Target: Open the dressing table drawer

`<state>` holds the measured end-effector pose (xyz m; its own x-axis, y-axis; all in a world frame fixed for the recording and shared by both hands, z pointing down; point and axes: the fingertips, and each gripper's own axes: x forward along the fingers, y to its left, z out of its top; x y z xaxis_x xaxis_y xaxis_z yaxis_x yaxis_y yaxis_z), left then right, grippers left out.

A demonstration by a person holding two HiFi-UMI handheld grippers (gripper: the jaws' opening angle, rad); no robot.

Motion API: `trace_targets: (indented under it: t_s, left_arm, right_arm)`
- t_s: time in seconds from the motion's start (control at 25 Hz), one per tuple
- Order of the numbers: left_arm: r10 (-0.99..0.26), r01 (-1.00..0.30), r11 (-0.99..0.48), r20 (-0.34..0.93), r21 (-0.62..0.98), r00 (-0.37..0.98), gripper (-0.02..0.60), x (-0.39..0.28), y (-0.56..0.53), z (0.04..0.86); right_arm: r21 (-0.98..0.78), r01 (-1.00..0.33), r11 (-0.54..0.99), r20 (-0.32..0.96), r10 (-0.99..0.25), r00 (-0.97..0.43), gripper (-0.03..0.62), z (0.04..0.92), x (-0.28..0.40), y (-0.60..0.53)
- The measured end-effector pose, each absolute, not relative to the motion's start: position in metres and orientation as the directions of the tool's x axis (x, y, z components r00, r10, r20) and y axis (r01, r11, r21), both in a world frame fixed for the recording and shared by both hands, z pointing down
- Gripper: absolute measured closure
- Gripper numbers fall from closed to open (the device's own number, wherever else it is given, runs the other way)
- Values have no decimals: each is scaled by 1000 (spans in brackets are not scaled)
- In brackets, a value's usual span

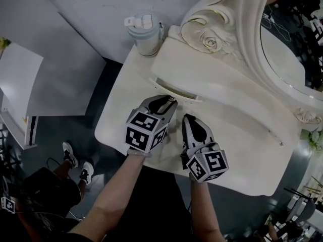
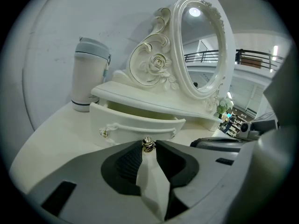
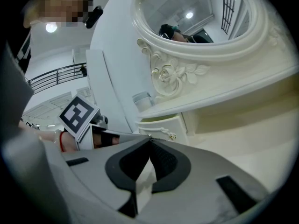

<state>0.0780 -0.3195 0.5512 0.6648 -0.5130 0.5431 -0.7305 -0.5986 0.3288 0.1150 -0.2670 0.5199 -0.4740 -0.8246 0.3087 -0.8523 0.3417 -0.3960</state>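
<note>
The left gripper (image 2: 148,146) is clenching its 2 jaws on the small metal knob (image 2: 148,144) at the middle of the drawer (image 2: 135,124), with the knob pinched right at the jaw tips. In the head view this left gripper (image 1: 170,101) is reaching to the drawer (image 1: 175,91) front from the near side of the dressing table (image 1: 237,135). The drawer is sitting under the raised shelf (image 2: 154,97) at the back of the table, and it is standing partly pulled out, showing a dark gap between its curved front and the shelf above. The right gripper (image 3: 149,140) is holding nothing, its 2 jaws pressing together tip to tip. In the head view the right gripper (image 1: 187,118) is hovering over the bare tabletop just beside the left one, pointing toward the same drawer (image 3: 161,127). An oval mirror (image 2: 201,45) in a carved white frame is rising from the shelf, with a carved rose (image 2: 156,64) at its base. A pale lidded tumbler (image 2: 88,73) is standing upright on the tabletop beside the far left end of the shelf, apart from both grippers.
</note>
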Motion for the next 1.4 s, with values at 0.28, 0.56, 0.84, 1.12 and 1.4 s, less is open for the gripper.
trace_targets:
  t_s: [0.28,0.56,0.84,1.12,1.4]
  left_arm:
    - [-511,-729,-598,543,332,666,471,75,-314,551]
    - [-510,-730,-595,544,337,666,471,74,-310,552]
    - [-508,-730,-592,545,341,667,471,72,-307,552]
    - [-509,-731,-589,544,345,667,471,70,-302,551]
    - [-510,-733,-584,546,347,665,471,69,-296,551]
  right_arm:
    - [-402,-850,340,308,-824,-475,588,520,112,-261]
    - [-407,-849,337,307,-825,-474,589,520,111,-257]
    - [-412,-848,334,307,-825,-475,588,520,111,-253]
    - [-415,-845,337,307,-822,-479,588,520,107,-248]
    - [-419,-840,343,306,-818,-487,588,520,103,-242]
